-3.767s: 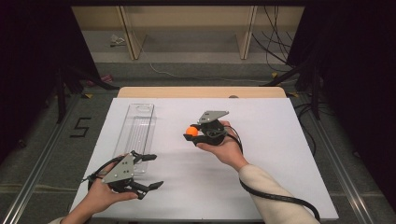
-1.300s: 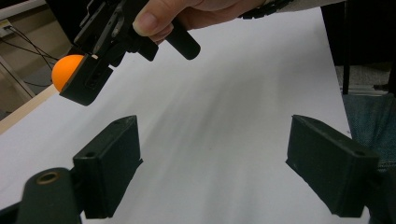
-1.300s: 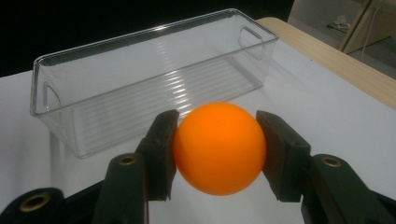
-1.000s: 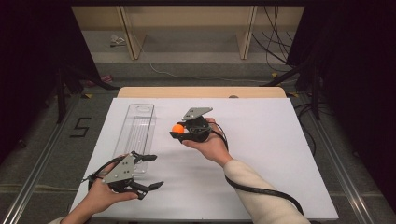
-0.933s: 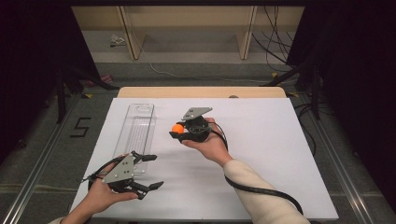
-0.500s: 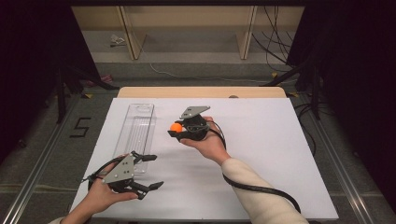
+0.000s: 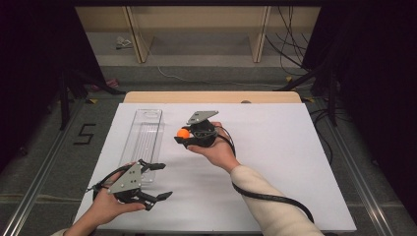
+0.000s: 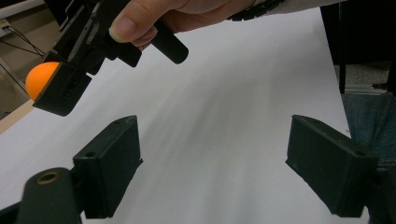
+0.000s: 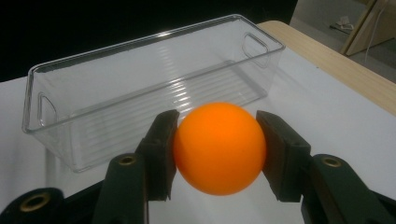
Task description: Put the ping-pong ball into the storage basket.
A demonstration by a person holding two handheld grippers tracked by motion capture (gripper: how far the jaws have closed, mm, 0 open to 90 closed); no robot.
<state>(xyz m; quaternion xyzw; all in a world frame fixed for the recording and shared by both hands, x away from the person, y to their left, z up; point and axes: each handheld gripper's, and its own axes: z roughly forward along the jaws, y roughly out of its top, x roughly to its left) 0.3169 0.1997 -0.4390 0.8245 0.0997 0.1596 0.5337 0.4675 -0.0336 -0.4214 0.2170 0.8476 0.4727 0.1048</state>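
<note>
right gripper (image 7: 181,138): your jaws are clamped on the orange ball (image 9: 219,147), one pad on each side at its widest girth; that centred pinch is why it sits square and shows no tilt or slip in the right gripper view
orange ball: held off the tabletop (image 7: 275,162), out at the gripper's tip; nothing under it but white surface; in the left gripper view it shows (image 8: 39,78) behind your right gripper's near jaw
clear bin (image 9: 154,84): straight ahead of the ball along your right gripper's line, a little beyond the jaws and lower; long side faces you, open top up, nothing in it; so you look aimed to drop the ball in, my read
approach: the ball looks to me to ride about level with the bin's near rim or just above; judge it needs to clear that wall before release
left gripper (image 7: 153,181): jaws stand wide apart, nothing between them; it sits low by the near end of the bin, pointing across toward your right hand; parked out of the carry path, likely idle
risk: ball is smooth and round; if you loosen early it will roll off across the tabletop; let go only once it is over the bin floor
bin hold: nothing steadies the bin; light plastic, so a knock from the jaws could shove it
</note>
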